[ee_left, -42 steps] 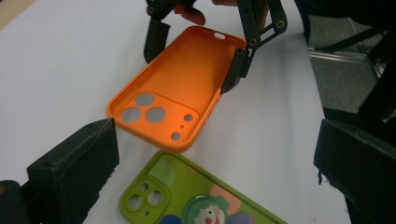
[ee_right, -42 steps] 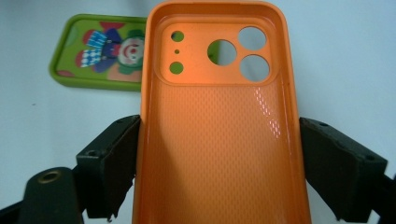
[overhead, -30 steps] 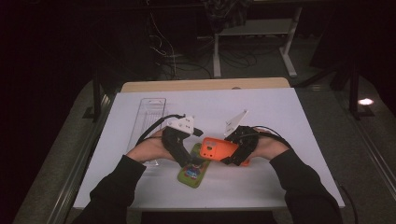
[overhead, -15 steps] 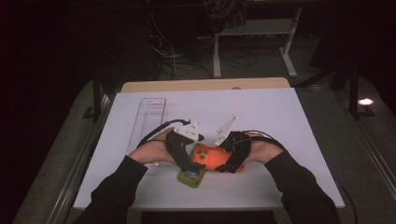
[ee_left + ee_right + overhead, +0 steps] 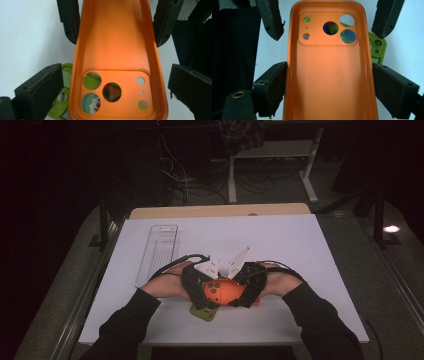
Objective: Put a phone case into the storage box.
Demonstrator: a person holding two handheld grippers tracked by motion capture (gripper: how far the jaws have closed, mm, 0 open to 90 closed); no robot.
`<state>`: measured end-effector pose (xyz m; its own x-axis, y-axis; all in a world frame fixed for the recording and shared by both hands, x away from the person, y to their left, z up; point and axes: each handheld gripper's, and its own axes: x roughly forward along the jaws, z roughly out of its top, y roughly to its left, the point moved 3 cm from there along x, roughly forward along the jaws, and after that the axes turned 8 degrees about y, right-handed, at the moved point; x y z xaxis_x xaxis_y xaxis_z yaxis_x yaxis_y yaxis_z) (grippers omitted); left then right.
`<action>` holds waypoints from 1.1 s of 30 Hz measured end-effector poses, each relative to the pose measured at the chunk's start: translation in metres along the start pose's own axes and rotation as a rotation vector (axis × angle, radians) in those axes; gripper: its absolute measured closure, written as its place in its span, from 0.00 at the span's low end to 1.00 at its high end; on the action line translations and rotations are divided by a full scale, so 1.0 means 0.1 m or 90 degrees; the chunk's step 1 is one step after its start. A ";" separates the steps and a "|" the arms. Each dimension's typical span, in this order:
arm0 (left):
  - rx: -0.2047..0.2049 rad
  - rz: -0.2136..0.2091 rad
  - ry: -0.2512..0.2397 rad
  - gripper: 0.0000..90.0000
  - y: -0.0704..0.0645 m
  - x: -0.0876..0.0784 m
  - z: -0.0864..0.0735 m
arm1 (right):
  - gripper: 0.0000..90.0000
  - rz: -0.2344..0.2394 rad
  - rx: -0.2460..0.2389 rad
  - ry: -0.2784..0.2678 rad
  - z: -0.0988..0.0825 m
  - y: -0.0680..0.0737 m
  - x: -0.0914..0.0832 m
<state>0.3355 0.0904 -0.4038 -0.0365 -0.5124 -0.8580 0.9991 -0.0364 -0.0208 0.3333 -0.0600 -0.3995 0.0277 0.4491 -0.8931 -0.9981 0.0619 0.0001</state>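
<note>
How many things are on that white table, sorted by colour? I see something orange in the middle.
Orange phone case: 1
Green phone case: 1
Clear plastic tray: 1
Black hand-held grippers, left and right: 2
Total: 5

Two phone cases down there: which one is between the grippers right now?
The orange phone case. Both grippers' jaws flank its long sides, one from each end. The green phone case lies flat on the table beneath it, partly covered, with no jaw touching it.

The worktop (image 5: pixel 300 250) lay open beyond the tools; a clear tray (image 5: pixel 159 251) blocked the far left.
</note>
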 end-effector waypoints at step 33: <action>-0.001 -0.009 0.022 0.19 0.00 0.04 -0.01 | 0.16 0.010 -0.003 -0.003 -0.02 -0.01 -0.02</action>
<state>0.3358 0.0895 -0.4076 -0.0505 -0.4821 -0.8747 0.9985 -0.0429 -0.0340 0.3337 -0.0628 -0.3984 0.0130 0.4537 -0.8911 -0.9986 0.0513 0.0116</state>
